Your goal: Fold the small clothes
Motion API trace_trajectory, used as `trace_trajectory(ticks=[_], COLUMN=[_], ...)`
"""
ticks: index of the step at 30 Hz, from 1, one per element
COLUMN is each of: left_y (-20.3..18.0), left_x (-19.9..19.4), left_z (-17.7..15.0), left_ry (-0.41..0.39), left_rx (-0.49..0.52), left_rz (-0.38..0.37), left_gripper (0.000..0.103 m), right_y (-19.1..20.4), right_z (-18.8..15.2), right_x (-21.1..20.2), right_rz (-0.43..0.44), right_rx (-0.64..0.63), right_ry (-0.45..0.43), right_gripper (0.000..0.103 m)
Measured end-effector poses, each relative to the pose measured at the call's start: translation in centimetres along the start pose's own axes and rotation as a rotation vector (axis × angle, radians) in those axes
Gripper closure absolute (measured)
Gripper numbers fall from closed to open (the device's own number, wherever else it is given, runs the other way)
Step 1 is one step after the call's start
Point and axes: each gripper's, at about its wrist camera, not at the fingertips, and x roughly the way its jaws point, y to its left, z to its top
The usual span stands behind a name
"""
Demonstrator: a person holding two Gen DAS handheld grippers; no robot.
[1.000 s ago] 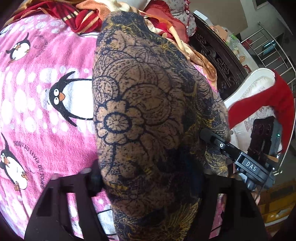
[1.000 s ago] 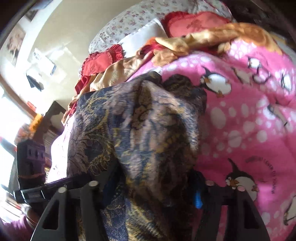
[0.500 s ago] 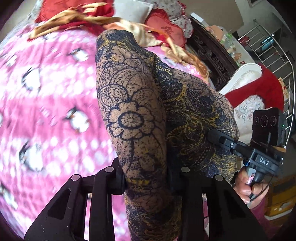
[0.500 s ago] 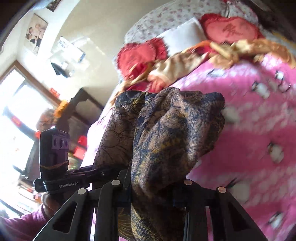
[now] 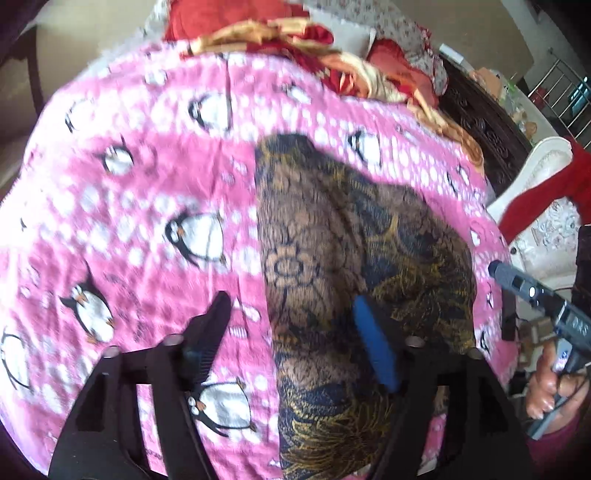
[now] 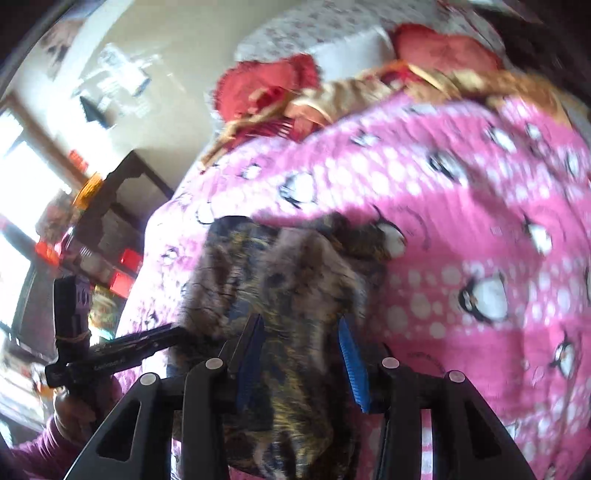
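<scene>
A brown and navy floral patterned garment (image 5: 332, 258) lies in a folded heap on the pink penguin blanket (image 5: 129, 221). My left gripper (image 5: 291, 321) is open above its near part, with the cloth between the spread fingers. The garment also shows in the right wrist view (image 6: 288, 280). My right gripper (image 6: 301, 350) is open too, its blue pads on either side of the cloth and apart from it. The right gripper's body shows at the right edge of the left wrist view (image 5: 535, 302).
Red and gold bedding and cushions (image 5: 295, 33) are piled at the head of the bed. A dark carved bed frame (image 5: 480, 122) and a white chair with red cloth (image 5: 546, 192) stand to the right. A dark cabinet (image 6: 110, 206) stands by the window.
Both grippers were shut on the garment and held it up. Now both have opened, and the garment has dropped onto the blanket while the grippers have pulled back.
</scene>
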Motion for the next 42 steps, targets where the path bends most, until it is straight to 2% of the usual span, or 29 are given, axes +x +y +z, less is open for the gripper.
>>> trace_trajectory(ticks=[2, 4, 8, 10, 12, 15, 18, 20, 22, 28, 30, 32, 42], left_y=[0.1, -0.7, -1.2, -0.4, 0.0, -0.5, -1.6, -2.2, -3.0, -3.8, -3.9, -4.0, -4.0], left_x=[0.1, 0.7, 4.4, 4.9, 4.4, 2.8, 0.8, -0.2, -1.1, -3.2, -3.7, -4.1, -5.8], left_z=[0.5, 0.4, 0.7, 0.2, -0.3, -0.3, -0.4, -0.5, -0.7, -1.4, -1.6, -1.8, -2.7], left_ry=[-0.026, -0.025, -0.009, -0.008, -0.019, -0.061, -0.13, -0.161, -0.179, -0.23, -0.234, -0.235, -0.276], left_rx=[0.012, 0.036, 0.042, 0.027, 0.012, 0.038, 0.08, 0.103, 0.129, 0.145, 0.141, 0.143, 0.138], left_rz=[0.006, 0.038, 0.128, 0.13, 0.115, 0.141, 0.166, 0.173, 0.181, 0.195, 0.197, 0.202, 0.209], left_gripper=[0.028, 0.028, 0.028, 0.028, 0.028, 0.028, 0.028, 0.028, 0.028, 0.028, 0.028, 0.028, 0.028], right_y=[2.3, 3.5, 3.2, 2.4, 2.7, 3.8, 5.0, 5.5, 6.0, 6.9, 7.1, 7.2, 7.8], right_z=[0.1, -0.1, -0.9, -1.2, -1.2, -1.3, -1.9, -2.3, -2.8, -3.9, -4.2, -4.4, -4.6], right_x=[0.6, 2.1, 6.7, 7.6, 6.7, 4.6, 2.6, 1.3, 0.1, -1.6, -2.0, -2.6, -3.6], right_rz=[0.012, -0.016, -0.15, -0.166, -0.162, -0.162, -0.215, -0.243, -0.26, -0.323, -0.34, -0.334, -0.318], right_rx=[-0.083, -0.121, -0.132, -0.121, -0.127, -0.162, -0.22, -0.229, -0.227, -0.218, -0.212, -0.2, -0.156], right_ry=[0.003, 0.014, 0.085, 0.1, 0.075, 0.041, -0.023, -0.068, -0.112, -0.151, -0.171, -0.2, -0.218], right_gripper=[0.063, 0.063, 0.062, 0.062, 0.062, 0.056, 0.053, 0.034, 0.028, 0.027, 0.024, 0.018, 0.015])
